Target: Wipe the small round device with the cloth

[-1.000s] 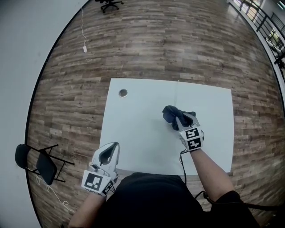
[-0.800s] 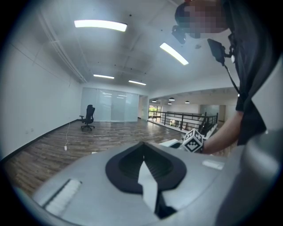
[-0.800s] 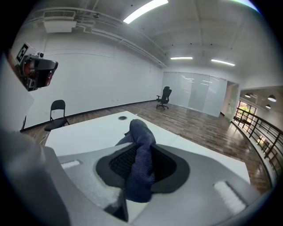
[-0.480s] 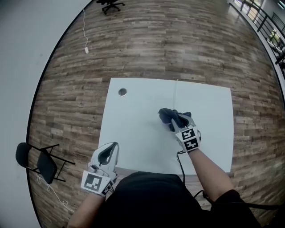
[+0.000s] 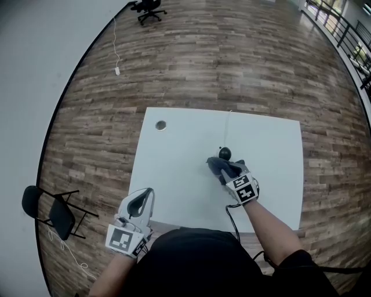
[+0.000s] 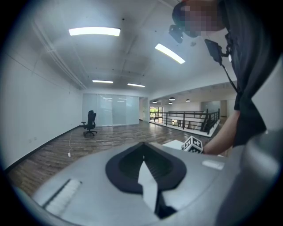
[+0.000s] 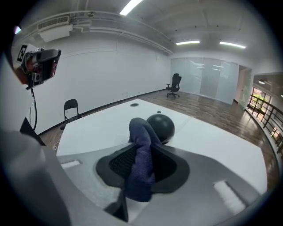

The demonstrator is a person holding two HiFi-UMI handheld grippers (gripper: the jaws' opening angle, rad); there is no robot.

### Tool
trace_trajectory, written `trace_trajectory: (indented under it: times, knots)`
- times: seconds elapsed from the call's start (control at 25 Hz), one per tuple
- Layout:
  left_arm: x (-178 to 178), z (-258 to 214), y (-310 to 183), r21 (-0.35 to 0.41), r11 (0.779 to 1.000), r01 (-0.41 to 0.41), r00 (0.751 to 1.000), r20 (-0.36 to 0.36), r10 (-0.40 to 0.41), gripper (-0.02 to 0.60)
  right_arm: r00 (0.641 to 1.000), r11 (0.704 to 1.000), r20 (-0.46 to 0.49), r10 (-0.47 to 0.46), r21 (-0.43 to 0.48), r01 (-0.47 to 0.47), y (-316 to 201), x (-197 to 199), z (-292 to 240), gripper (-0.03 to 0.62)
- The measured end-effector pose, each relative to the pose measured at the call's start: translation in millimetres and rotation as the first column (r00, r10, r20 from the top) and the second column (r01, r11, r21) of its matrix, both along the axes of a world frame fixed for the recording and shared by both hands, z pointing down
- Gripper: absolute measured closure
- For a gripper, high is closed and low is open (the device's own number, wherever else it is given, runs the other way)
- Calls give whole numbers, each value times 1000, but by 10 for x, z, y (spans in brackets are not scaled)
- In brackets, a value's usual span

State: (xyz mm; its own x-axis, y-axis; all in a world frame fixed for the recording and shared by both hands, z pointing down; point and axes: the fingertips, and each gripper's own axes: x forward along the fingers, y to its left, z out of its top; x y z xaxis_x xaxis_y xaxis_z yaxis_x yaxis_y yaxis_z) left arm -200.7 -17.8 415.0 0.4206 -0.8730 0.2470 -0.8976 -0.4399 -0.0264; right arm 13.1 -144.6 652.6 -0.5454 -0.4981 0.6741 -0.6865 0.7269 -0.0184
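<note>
Right gripper clamps cloth; cloth sits just beside device on table. Left gripper: jaws together, empty.

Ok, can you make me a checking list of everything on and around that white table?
Surface: white table, mostly bare.
Job's things: small black round device on the table; dark blue cloth right beside it, touching cannot be told.
Clutter: one small round grey spot near the far left corner, hole or cap unclear.
Grippers: right gripper shut on the cloth; left gripper shut, empty, by the table's near left corner.
Cables: thin white cable between the device and the far edge; black cord below the right gripper; white cable on the floor.
Surroundings: wooden floor, folding chair, office chair.
</note>
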Motion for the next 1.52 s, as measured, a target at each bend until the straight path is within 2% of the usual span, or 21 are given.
trace_trajectory:
  times: [0.12,0.2,0.28,0.4,0.52,0.64,0.92,1.12,1.52]
  knots:
    - [-12,16,10,-5,1000,9,1000,2,-9,578,1000,999,5,-1,-36,2,88,-11,103,497]
    - [-22,42,21,-10,1000,18,1000,1,-18,578,999,1000,49,3,-18,-3,123,-59,-53,497]
    - [-26,79,37,-14,1000,28,1000,1,-28,578,995,998,97,-4,61,-2,80,-109,-371,497]
    - [-61,129,75,-23,999,47,999,-4,-47,578,992,979,123,-22,204,-4,-119,-162,-846,497]
    - [-97,116,99,-19,998,61,998,-1,-61,578,992,966,123,-7,259,-26,-415,-155,-1025,497]
    - [-155,87,105,-7,997,73,997,6,-73,578,994,973,112,14,226,-39,-621,-146,-919,497]
    - [-266,127,172,-24,992,121,993,6,-121,578,996,990,80,39,130,-49,-610,-104,-506,497]
    - [-262,144,236,-44,992,122,992,19,-121,578,995,989,89,47,136,-59,-654,-71,-506,497]
    - [-388,169,369,-64,984,165,986,11,-165,578,983,980,121,136,126,-152,-742,48,-446,497]
